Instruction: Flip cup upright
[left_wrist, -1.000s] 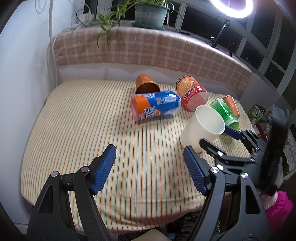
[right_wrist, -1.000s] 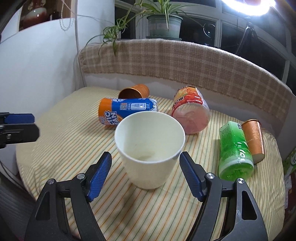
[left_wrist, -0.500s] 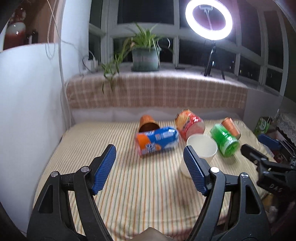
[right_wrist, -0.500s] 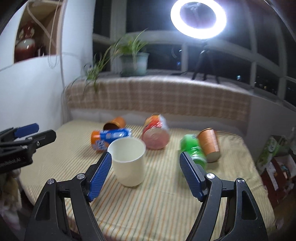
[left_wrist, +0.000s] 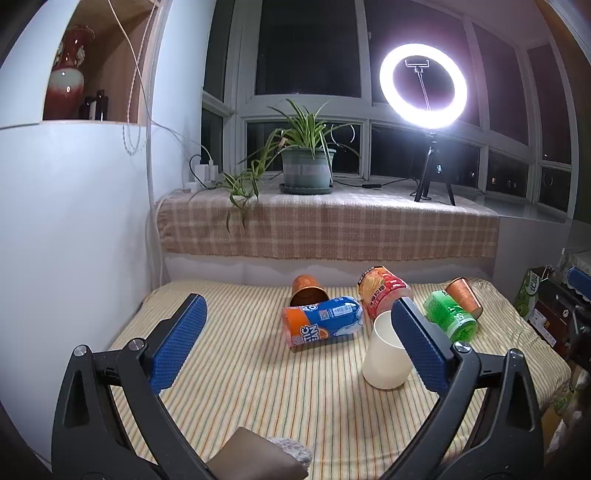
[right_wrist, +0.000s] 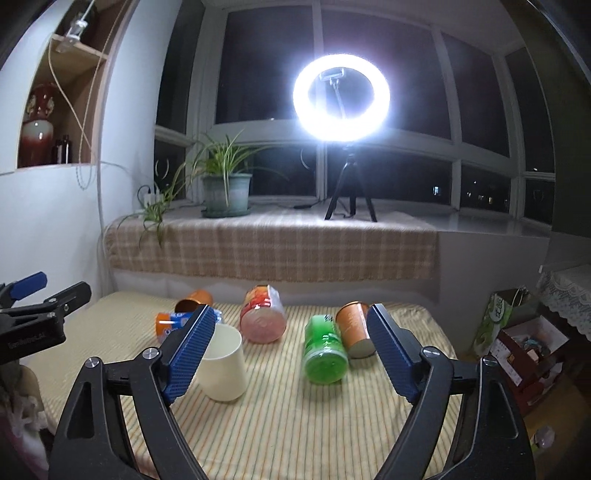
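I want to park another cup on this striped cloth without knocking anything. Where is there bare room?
Bare: the left stretch of the striped cloth, between the white wall and the blue-orange can, and the near strip in front of the white cup. Crowded: the far right, where the red snack can, green bottle and orange cup lie close together.
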